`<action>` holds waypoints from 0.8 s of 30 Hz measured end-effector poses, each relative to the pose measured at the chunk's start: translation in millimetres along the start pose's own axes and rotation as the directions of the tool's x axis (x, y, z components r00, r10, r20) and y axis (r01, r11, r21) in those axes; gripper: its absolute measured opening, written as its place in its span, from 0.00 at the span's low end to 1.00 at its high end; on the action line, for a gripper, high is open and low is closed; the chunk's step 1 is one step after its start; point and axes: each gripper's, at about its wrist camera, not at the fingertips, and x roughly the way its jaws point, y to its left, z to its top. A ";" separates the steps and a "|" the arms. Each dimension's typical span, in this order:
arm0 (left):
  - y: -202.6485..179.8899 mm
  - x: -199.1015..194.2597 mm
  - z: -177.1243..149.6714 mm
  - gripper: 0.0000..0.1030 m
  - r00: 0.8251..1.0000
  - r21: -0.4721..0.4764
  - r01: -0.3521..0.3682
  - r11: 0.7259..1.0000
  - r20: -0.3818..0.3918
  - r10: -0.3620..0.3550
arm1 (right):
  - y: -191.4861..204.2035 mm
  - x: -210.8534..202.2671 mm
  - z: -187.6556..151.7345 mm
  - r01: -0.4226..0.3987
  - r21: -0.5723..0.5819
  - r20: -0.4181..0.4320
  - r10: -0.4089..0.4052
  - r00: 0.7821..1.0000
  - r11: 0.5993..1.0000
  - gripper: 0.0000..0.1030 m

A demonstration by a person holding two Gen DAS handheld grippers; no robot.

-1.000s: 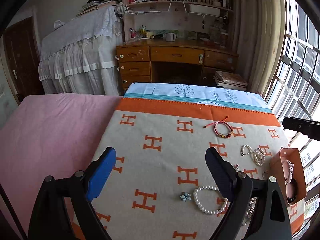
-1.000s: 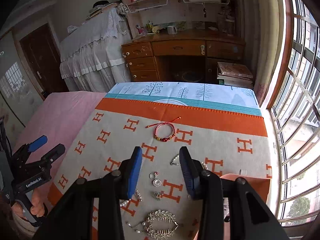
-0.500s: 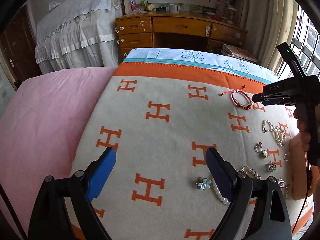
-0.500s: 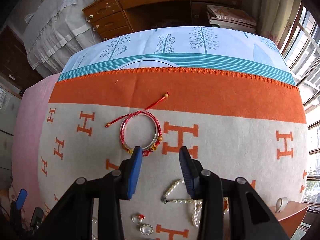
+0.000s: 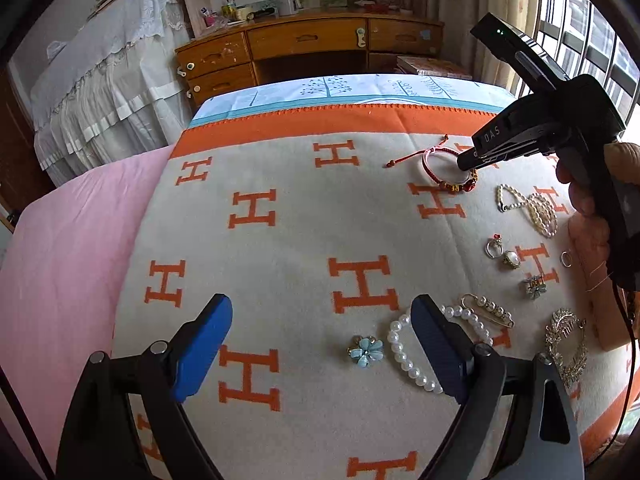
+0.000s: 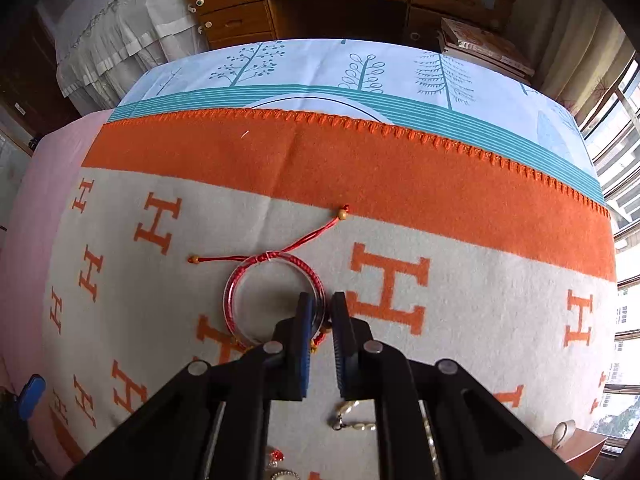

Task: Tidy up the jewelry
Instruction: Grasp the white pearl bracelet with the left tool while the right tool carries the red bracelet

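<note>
The right claw point(image 6: 320, 312) points down at the blanket point(image 6: 460, 336). Its two blue fingers point(image 6: 306, 320) have just been closing. Now they are almost together, and they pinch the near side of the red bracelet point(image 6: 240, 280). The rest of the bracelet sits just ahead of the claw and a bit to its left, flat on the blanket.

The bracelet is a round ring. It has a clear band with red cord wound on it. Two thin red strings come off its far side, and each string ends in a small tan bead. Some little gold and red beads show at the spot where the fingers pinch.

The left claw point(image 5: 320, 344) hangs over the blanket with its blue fingers wide apart and nothing between them. A white pearl bracelet point(image 5: 404, 356) lies partly under its right finger. A small blue flower pin point(image 5: 366, 350) lies just beside that bracelet, on its left.
</note>
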 end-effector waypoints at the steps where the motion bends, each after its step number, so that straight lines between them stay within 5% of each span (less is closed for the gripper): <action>1: -4.0 -0.9 -1.4 0.87 1.000 0.019 0.005 1.000 0.003 -0.005 | -1.6 -3.8 -5.3 -0.018 0.006 0.007 0.018 1.000 1.000 0.09; 9: -45.7 -2.8 -11.3 0.87 0.992 0.255 0.123 0.959 -0.032 -0.119 | -29.4 -74.7 -61.8 -0.167 0.067 0.145 0.156 0.977 0.984 0.09; 17: -65.0 25.9 1.2 0.86 0.982 0.439 0.169 0.883 -0.153 -0.112 | -56.4 -132.6 -129.8 -0.283 0.109 0.276 0.244 0.929 0.953 0.09; 24: -53.8 48.5 14.0 0.58 0.923 0.394 0.320 0.862 -0.333 -0.191 | -80.7 -142.4 -175.5 -0.327 0.159 0.316 0.266 0.911 0.931 0.09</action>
